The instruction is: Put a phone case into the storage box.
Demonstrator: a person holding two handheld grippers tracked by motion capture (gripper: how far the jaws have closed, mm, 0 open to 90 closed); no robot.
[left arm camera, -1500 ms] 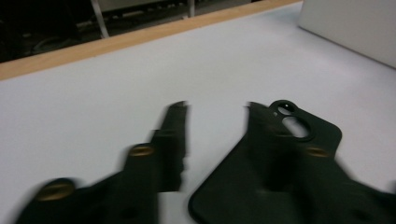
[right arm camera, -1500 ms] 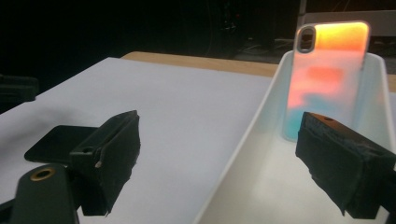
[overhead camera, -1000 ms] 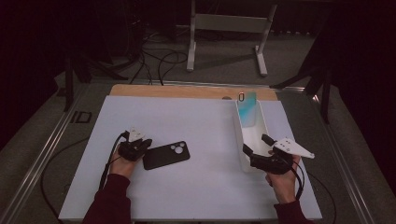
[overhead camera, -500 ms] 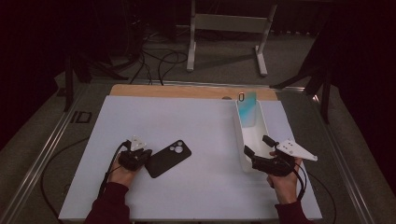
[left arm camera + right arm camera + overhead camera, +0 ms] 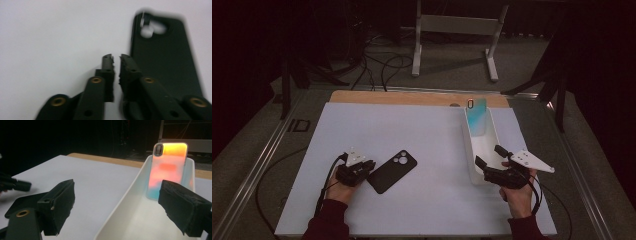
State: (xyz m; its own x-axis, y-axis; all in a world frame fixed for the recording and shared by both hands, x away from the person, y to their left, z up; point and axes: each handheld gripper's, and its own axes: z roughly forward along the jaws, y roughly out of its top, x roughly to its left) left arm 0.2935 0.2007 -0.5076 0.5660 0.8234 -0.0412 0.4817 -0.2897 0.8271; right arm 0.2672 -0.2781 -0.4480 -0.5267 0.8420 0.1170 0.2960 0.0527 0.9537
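Observation:
A black phone case lies flat on the white mat, camera hole toward the far right. My left gripper rests just left of its near end. In the left gripper view the jaws have just been opening and stand a slim gap apart with nothing between them, the case beside the right jaw. My right gripper is wide open at the near end of a long white tray. Its jaws straddle the tray's left wall. An iridescent phone case leans upright at the tray's far end.
The white mat covers most of the table, with a wooden strip along its far edge. A metal stand and floor cables lie beyond the table. Metal rails run along both table sides.
My left gripper has drawn back toward the near edge and its jaws have parted off the black case, which has turned slightly. The right gripper has stayed at the tray.

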